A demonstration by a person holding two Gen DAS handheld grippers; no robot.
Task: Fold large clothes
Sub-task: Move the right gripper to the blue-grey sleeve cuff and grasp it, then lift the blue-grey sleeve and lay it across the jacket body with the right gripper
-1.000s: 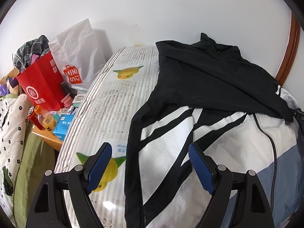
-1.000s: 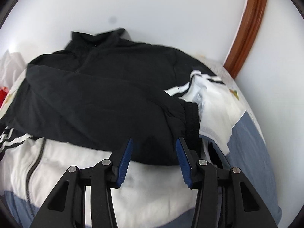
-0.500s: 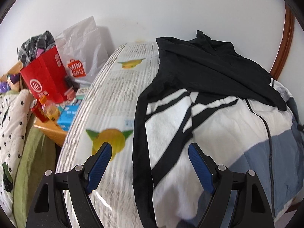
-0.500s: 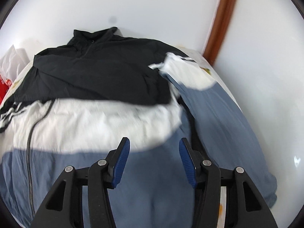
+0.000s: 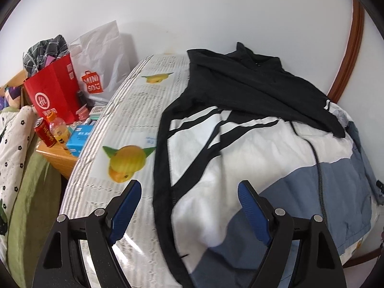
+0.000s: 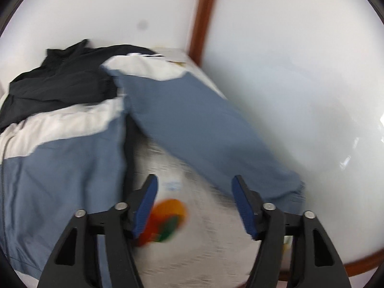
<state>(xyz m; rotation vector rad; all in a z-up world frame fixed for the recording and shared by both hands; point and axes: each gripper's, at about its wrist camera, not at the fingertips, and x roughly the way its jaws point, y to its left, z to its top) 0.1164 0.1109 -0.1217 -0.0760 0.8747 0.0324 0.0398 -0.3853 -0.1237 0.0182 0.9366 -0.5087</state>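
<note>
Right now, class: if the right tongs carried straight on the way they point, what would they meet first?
Probably the printed table cover, bare between the opening tongs; the jacket's blue sleeve lies just beyond. Blur makes depth uncertain.

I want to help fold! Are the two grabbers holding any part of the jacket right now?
No, nothing is held. The left gripper is open above the jacket, and the right gripper is opening with nothing between its jaws, beside the blue sleeve.

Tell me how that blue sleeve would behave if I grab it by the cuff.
The blue sleeve lies flat and creased, so it's probably floppy and would drape. The thin fabric looks light. It may slide easily on the glossy table cover.
</note>
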